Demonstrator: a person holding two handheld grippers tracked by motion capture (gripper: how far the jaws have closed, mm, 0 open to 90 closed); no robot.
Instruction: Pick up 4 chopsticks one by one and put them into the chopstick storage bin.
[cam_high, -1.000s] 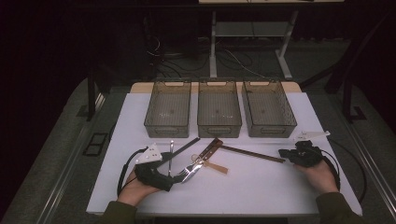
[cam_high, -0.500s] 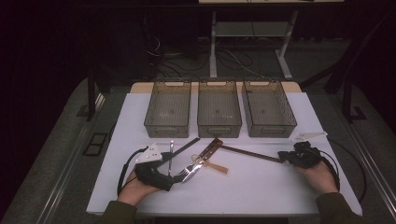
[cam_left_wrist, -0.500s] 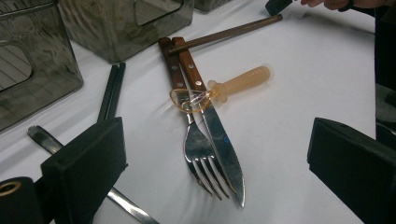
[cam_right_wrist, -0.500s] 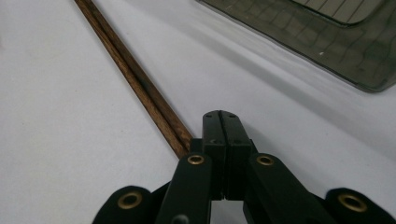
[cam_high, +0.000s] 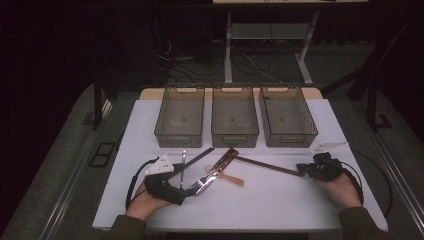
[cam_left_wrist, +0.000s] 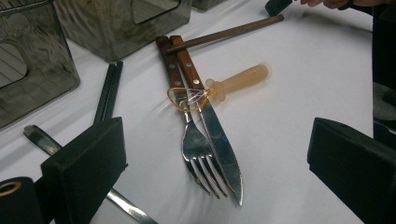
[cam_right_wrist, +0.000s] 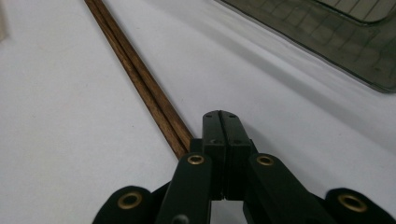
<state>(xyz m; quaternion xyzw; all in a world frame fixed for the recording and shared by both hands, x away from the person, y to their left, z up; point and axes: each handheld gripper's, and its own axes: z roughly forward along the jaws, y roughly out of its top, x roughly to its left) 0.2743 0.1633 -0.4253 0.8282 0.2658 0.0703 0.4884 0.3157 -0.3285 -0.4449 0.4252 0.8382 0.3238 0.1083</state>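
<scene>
A steel fork (cam_left_wrist: 196, 154) and a steel knife (cam_left_wrist: 224, 149), both with wooden handles, lie side by side on the white table. An amber rubber band (cam_left_wrist: 187, 98) lies looped over them, next to a beige plastic utensil (cam_left_wrist: 238, 79). My left gripper (cam_left_wrist: 217, 135) stands open, its jaws wide on either side of the fork and knife tips without touching them. It rests at the front left (cam_high: 192, 186). My right gripper (cam_right_wrist: 220, 123) is shut with nothing in it, just right of the near end of a brown wooden chopstick pair (cam_right_wrist: 140, 74). It lies at the front right (cam_high: 301, 170).
Three smoky clear bins (cam_high: 180, 137) (cam_high: 235, 137) (cam_high: 287, 140) stand in a row at the back of the table. Black chopsticks (cam_left_wrist: 107, 91) and a metal handle (cam_left_wrist: 126, 207) lie near my left jaw. The brown chopsticks (cam_high: 267, 166) slant across the middle.
</scene>
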